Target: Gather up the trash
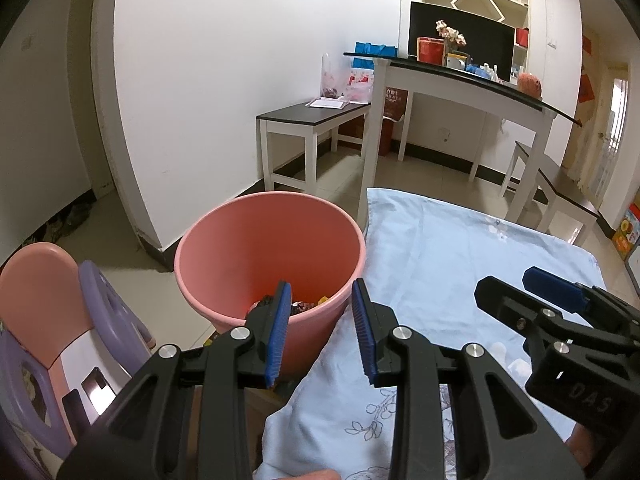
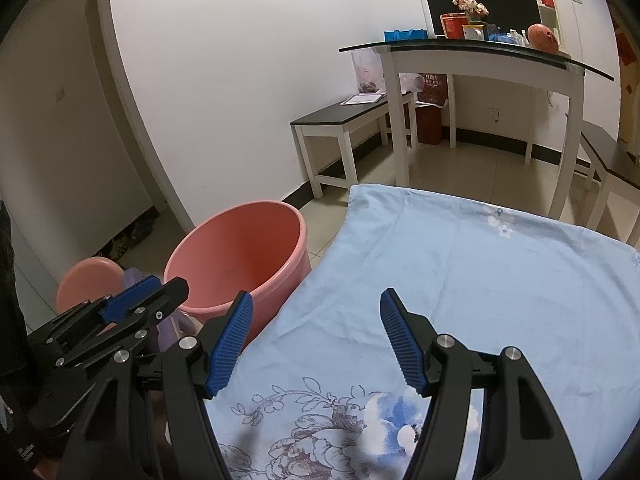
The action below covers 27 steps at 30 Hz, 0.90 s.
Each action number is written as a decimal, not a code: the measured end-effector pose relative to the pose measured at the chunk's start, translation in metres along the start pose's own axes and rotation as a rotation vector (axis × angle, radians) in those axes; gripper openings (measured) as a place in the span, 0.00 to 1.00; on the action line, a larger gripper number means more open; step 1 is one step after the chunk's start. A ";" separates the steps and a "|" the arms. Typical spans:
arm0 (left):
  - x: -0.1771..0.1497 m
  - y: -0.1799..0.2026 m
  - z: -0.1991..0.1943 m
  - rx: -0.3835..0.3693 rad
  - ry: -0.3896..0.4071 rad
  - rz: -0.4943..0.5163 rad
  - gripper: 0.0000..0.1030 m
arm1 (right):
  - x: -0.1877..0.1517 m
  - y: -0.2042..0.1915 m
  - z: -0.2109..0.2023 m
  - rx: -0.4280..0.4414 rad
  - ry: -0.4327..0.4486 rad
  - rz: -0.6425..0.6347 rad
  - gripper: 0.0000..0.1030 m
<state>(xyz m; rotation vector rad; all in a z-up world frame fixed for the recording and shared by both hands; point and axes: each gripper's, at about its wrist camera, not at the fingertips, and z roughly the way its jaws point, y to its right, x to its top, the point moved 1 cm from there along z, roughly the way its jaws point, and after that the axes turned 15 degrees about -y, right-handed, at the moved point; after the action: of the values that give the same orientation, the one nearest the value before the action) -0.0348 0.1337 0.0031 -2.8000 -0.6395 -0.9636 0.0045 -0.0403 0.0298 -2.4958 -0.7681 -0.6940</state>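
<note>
Both hand-held grippers, left (image 1: 322, 308) and right (image 2: 316, 320), jaws apart, empty; "DAS" embossed on right one's body.

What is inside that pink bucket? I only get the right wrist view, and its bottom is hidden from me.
Observer: The left wrist view looks down into the pink bucket. Trash lies at the bottom: dark scraps and a yellow bit.
Operator: Is the other claw carrying anything?
Observer: No. The left gripper is open with nothing between its pads, and it is poised at the bucket's near rim.
Operator: And the pink thing left of the bucket?
Observer: It is a pink and purple plastic chair, standing on the floor beside the bucket.
</note>
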 end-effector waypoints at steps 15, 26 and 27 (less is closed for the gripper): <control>0.000 0.001 0.010 0.000 -0.022 0.006 0.31 | -0.002 0.004 0.000 0.005 -0.012 0.010 0.63; -0.001 0.002 0.012 0.001 -0.028 0.008 0.31 | -0.003 0.003 0.004 0.005 -0.021 0.008 0.63; -0.001 0.002 0.012 0.001 -0.028 0.008 0.31 | -0.003 0.003 0.004 0.005 -0.020 0.008 0.63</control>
<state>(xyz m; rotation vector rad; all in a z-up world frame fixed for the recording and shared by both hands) -0.0283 0.1340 -0.0070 -2.8173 -0.6317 -0.9243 0.0055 -0.0419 0.0238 -2.5042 -0.7656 -0.6642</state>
